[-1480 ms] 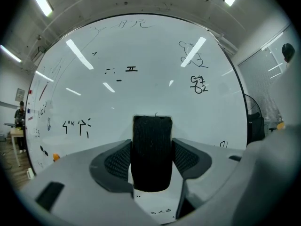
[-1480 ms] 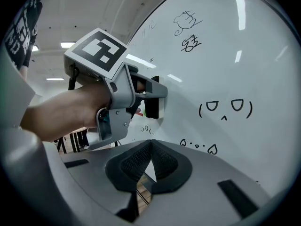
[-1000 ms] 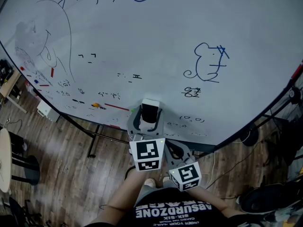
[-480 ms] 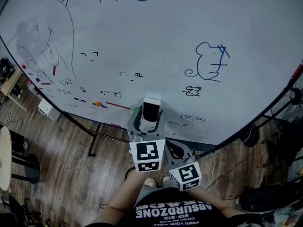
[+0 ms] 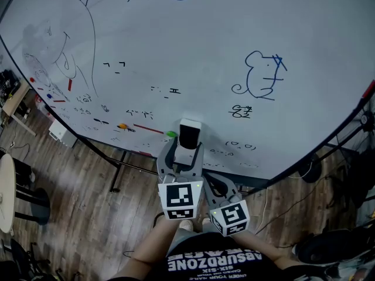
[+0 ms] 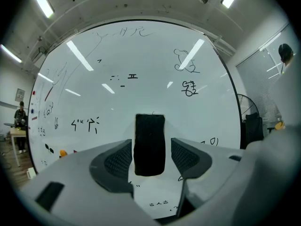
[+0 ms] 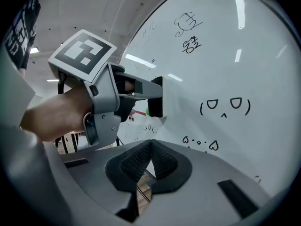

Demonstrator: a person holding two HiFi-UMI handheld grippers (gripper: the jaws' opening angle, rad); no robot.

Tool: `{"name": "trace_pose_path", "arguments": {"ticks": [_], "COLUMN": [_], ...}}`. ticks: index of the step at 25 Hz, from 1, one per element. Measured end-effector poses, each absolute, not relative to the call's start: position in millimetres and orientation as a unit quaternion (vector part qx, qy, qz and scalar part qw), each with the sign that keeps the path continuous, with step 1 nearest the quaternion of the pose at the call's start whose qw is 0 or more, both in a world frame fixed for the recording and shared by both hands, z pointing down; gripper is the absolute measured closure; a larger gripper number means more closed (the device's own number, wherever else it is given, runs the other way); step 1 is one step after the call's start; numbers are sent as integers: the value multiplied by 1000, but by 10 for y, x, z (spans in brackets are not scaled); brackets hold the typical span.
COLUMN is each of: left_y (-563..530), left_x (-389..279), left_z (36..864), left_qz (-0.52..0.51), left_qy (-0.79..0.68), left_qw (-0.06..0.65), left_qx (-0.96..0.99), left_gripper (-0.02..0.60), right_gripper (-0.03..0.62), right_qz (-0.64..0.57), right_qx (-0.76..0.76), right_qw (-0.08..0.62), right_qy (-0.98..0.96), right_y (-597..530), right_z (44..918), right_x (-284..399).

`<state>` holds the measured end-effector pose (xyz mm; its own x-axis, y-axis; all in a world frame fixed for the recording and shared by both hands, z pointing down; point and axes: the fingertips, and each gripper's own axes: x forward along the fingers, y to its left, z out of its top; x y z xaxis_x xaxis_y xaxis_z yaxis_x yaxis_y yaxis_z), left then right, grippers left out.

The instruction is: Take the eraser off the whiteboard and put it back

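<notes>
The eraser point(image 5: 189, 134), white-backed with a black felt face point(image 6: 149, 145), sticks low on the whiteboard point(image 5: 205, 51). My left gripper point(image 5: 186, 150) is open around it, one jaw on each side. In the left gripper view a gap shows between each pad and the eraser. From the right gripper view the eraser point(image 7: 156, 102) sits flat on the board at the tips of the left gripper point(image 7: 153, 91). My right gripper point(image 5: 212, 184) hangs lower right, away from the board, shut with nothing in it point(image 7: 150, 147).
Doodles and writing cover the board. A green magnet point(image 5: 171, 134) and an orange one point(image 5: 122, 126) sit left of the eraser. Below are the board's black frame point(image 5: 117, 163), wooden floor, a round table point(image 5: 4, 192) and a stool point(image 5: 35, 202) at left.
My left gripper has drawn back a little toward the person. The eraser stays on the board. The right gripper has not moved.
</notes>
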<state>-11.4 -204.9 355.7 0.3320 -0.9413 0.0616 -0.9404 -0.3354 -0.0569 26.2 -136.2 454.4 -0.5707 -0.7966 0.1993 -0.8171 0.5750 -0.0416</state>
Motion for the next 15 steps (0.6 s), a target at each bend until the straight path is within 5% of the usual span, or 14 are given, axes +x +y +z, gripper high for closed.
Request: {"name": "trace_pose_path", "arguments": {"ticks": [7,15], "left_y": [-1926,-1822], "left_x": [-115,-134], "left_z": [3671,3816], "left_qz": [-50,-58], "left_qy": [572,565], "left_qw": [-3,-19], "left_qx": [-819,-823], "left_gripper": [330,433], "right_gripper": [595,595], "right_qz": [68,71], "right_qx": [450,450], "right_qw": [77,75], "right_qy": [-887,-887], "right_y": [-1350,-1365], "right_z": [4550,4553], "right_x": [217,219]}}
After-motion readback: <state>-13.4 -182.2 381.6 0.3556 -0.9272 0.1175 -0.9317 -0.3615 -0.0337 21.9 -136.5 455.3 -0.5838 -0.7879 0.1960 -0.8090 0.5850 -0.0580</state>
